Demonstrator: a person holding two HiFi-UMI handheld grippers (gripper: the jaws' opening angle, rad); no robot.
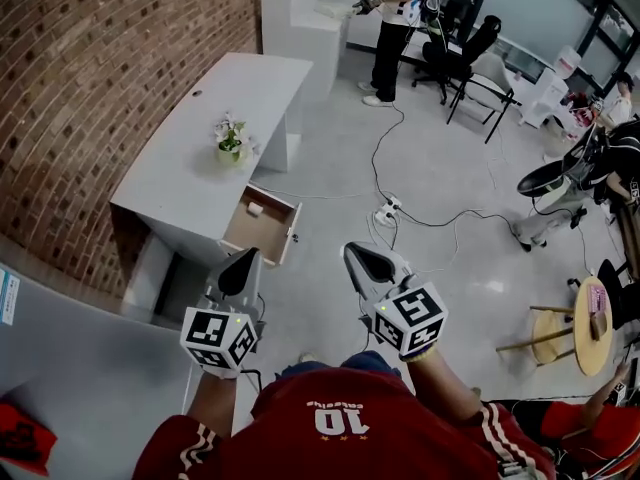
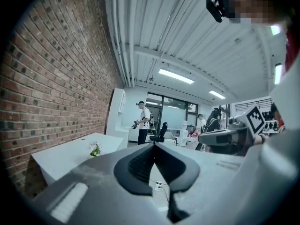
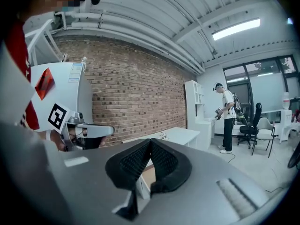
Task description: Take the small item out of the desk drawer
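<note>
A white desk (image 1: 190,158) stands against the brick wall, and its drawer (image 1: 285,230) is pulled open toward me. Inside the drawer lies a small white item (image 1: 255,209). My left gripper (image 1: 247,256) hangs in the air just short of the drawer front, jaws shut and empty. My right gripper (image 1: 353,251) is level with it, further right over the floor, also shut with nothing in it. In the left gripper view the pads (image 2: 140,165) meet at the tip. The right gripper view shows its pads (image 3: 164,165) closed too, with the desk (image 3: 180,135) behind them.
A small potted plant (image 1: 231,140) sits on the desk top. A power strip (image 1: 385,211) and cables trail over the floor to the right of the drawer. A person (image 1: 398,23) stands far back by office chairs (image 1: 460,53). A wooden stool (image 1: 578,326) is at the right.
</note>
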